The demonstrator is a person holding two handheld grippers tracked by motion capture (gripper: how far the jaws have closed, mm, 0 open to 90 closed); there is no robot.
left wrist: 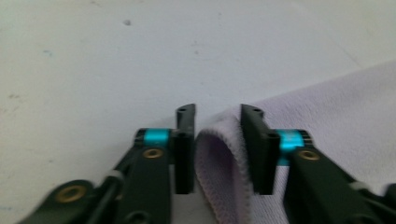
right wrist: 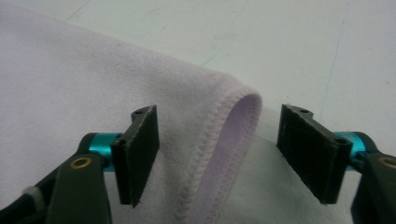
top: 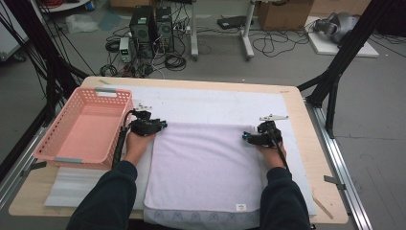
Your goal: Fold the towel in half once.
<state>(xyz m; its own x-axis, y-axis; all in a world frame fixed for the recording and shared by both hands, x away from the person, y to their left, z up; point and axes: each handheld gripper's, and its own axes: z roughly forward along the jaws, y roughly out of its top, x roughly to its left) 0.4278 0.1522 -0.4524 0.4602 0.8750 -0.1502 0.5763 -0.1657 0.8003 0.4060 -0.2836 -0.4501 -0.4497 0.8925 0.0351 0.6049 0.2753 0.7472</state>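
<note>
On the bench (top: pixel 306 158), a single lilac towel (top: pixel 201 167) lies folded over a white mat (top: pixel 215 105), its fold along the far edge. From the high view, two claws sit at the far corners: the left claw (top: pixel 160 125) at the far left corner, the right claw (top: pixel 246 136) at the far right. One pink basket (top: pixel 52 143) stands at the left with nothing in it. The left claw's own view adds what the high view cannot: its jaws stand close on either side of the rounded towel fold (left wrist: pixel 219 154), one pad against it, the other with a slight gap. In the right claw's view, the jaws are spread wide, the hemmed corner (right wrist: pixel 238 121) lying loose between them, touching neither pad.
</note>
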